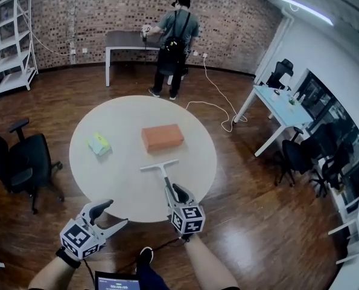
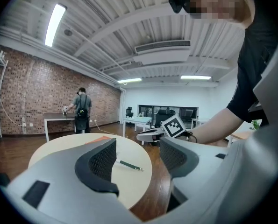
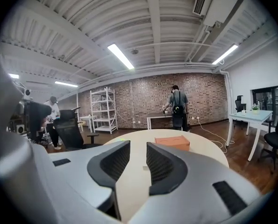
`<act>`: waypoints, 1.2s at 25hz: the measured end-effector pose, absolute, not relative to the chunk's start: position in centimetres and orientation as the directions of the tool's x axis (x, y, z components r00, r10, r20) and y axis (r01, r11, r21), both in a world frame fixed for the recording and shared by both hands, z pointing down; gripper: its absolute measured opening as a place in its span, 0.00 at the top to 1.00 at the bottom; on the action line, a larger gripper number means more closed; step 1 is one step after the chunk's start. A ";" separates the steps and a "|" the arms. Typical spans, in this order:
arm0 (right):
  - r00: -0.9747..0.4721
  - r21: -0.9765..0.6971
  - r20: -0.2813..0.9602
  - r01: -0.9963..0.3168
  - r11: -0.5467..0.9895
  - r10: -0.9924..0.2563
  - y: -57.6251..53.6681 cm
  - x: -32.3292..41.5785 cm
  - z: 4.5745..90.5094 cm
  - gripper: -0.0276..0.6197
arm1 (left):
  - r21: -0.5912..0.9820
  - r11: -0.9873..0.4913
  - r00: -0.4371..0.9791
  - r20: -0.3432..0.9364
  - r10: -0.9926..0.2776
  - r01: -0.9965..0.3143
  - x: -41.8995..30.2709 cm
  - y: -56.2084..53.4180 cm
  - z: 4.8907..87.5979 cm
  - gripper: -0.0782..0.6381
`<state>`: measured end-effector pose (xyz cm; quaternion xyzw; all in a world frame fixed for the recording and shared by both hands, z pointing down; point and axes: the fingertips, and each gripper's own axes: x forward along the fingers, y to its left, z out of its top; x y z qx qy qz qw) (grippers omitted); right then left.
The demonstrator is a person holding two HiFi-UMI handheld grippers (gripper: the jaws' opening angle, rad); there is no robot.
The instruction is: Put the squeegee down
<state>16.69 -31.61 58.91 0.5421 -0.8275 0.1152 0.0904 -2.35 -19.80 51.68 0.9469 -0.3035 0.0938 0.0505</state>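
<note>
**A:** What is the right gripper (image 1: 175, 193) doing?

**B:** Its jaws are standing apart with nothing between them, and it is hovering over the counter (image 1: 122, 186) near its 6 o'clock edge. The left gripper (image 1: 110, 217) is gaping empty too, hanging off the rim around 7 o'clock.

**A:** And the squeegee (image 1: 163, 174)?

**B:** It is lying flat on the counter. The handle is pointing back at the right gripper, and the blade is lying crossways toward the orange box (image 1: 162, 137) at 12 o'clock.

**A:** What's worrying you?

**B:** The handle tip is sitting very near those parted jaws and near the rim. I'm thinking a careless pull-back could snag it and drag the squeegee over the edge.
</note>
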 end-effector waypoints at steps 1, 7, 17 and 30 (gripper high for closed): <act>-0.399 -0.099 0.256 -0.917 0.387 -0.880 -30.5 16.3 57.9 0.73 | 0.033 -0.814 0.801 0.203 -0.562 -0.580 -2.7 -19.1 51.4 0.48; -0.411 -0.091 0.168 -0.911 0.401 -0.896 -23.6 13.1 52.9 0.74 | 0.008 -0.826 0.814 0.175 -0.554 -0.564 -5.8 -14.6 49.9 0.48; -0.414 -0.084 0.050 -0.909 0.409 -0.909 -13.7 8.2 45.9 0.75 | 0.004 -0.842 0.834 0.139 -0.533 -0.539 -10.1 -8.1 48.7 0.48; -0.418 -0.032 -0.004 -0.908 0.417 -0.909 -3.9 6.4 41.4 0.79 | 0.010 -0.852 0.848 0.106 -0.519 -0.523 -11.5 -2.7 46.9 0.48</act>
